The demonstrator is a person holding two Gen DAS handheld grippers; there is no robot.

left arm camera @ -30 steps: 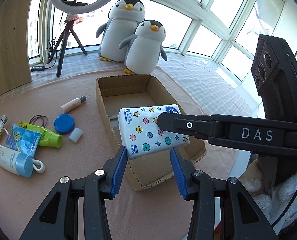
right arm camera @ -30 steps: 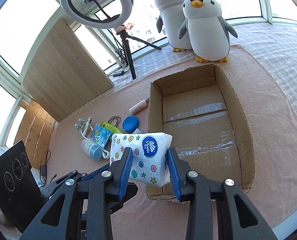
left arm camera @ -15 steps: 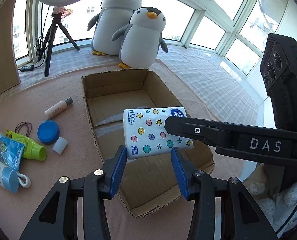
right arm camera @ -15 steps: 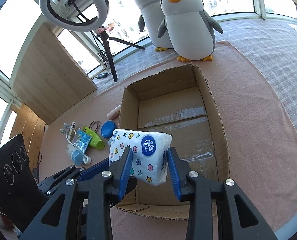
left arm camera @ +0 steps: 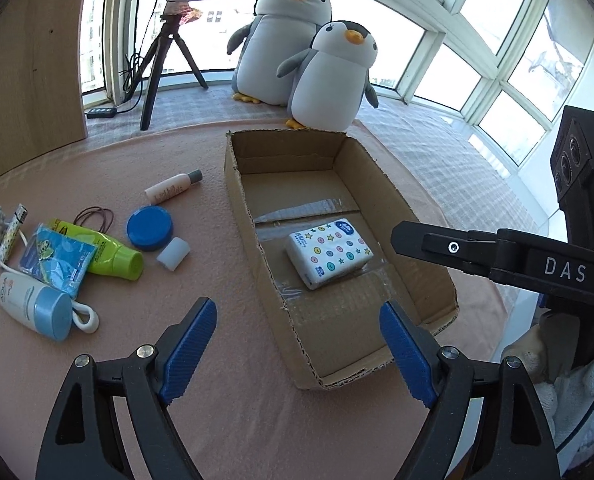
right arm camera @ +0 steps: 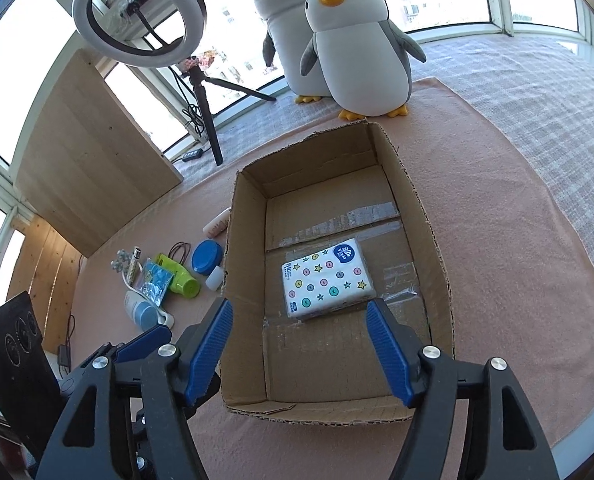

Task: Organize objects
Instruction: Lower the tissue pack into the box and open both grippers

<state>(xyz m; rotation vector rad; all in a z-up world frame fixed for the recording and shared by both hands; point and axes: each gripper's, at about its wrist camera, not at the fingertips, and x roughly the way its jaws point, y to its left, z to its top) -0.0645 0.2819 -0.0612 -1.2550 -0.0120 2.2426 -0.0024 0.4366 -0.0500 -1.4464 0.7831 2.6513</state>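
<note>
A white tissue pack with coloured dots and stars (left arm camera: 329, 254) (right arm camera: 327, 277) lies flat on the floor of the open cardboard box (left arm camera: 241, 216) (right arm camera: 429, 236). My right gripper (right arm camera: 300, 336) hangs open above the box's near end, nothing between its blue pads. My left gripper (left arm camera: 297, 344) is open too, over the box's near left wall. The right gripper's black arm (left arm camera: 497, 260) crosses the left wrist view at the right. Left of the box lie a blue round lid (left arm camera: 149, 227) (right arm camera: 207, 256), a green tube (left arm camera: 109, 254), a small lotion bottle (left arm camera: 173, 192) and a white bottle with a blue cap (left arm camera: 33, 306).
Two plush penguins (left arm camera: 317, 60) (right arm camera: 349, 48) stand behind the box. A ring light on a tripod (right arm camera: 137, 20) and a wooden panel (right arm camera: 89, 164) are at the back left. A blue sachet (left arm camera: 57, 264), hair ties (left arm camera: 95, 216) and a small white cap (left arm camera: 173, 254) lie on the pink mat.
My right gripper has opened and let go of the tissue pack, which now lies in the box. Both grippers have drawn back and up, and the left one has opened wider.
</note>
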